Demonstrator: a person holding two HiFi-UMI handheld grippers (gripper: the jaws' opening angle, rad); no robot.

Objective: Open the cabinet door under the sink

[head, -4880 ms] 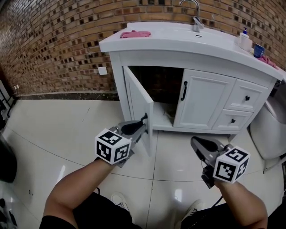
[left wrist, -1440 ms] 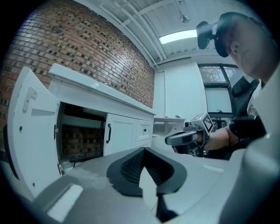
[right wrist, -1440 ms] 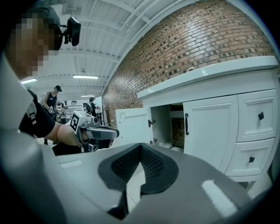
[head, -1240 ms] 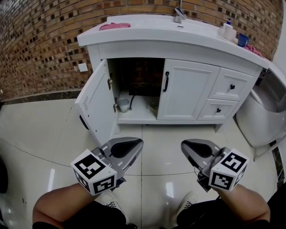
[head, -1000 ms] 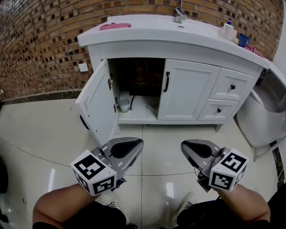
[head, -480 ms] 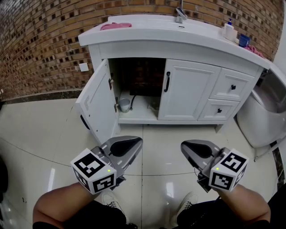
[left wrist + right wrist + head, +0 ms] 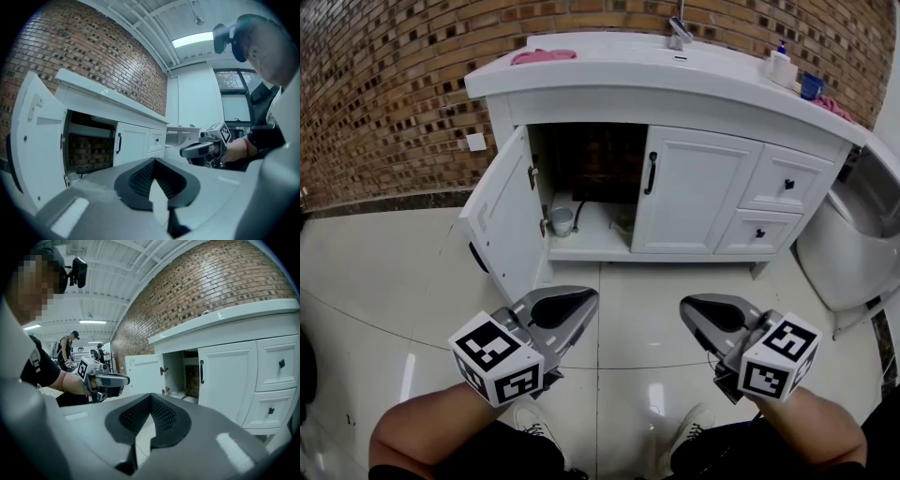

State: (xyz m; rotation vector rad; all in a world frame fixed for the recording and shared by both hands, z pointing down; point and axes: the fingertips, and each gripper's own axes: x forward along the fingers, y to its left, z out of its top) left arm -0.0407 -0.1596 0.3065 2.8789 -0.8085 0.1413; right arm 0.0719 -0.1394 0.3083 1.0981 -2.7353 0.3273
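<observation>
Plainly, the cabinet door (image 7: 502, 211) under the sink (image 7: 675, 56) already stands swung wide, hinged at the left side of the opening and lying at about eleven o'clock from the left gripper (image 7: 581, 305). The task looks finished, so the risks are about undoing it. Both tools hang low over the tiled floor (image 7: 384, 281), well apart from the cabinet. The left gripper has its jaws pressed together on nothing, and the right gripper (image 7: 698, 311), at three o'clock of the left, is likewise closed and empty. If either hand swept toward twelve o'clock, a closed jaw tip could knock the door's free edge and send it swinging back toward the frame, or push it past its hinge limit. The dark handle (image 7: 476, 256) on the door's outer face sits low and near the person's left side, so a step toward ten o'clock could catch it. The small cup (image 7: 561, 219) inside the opening could tip if a gripper reached in. The closed right-hand door (image 7: 694, 192) at one o'clock needs no touching.
</observation>
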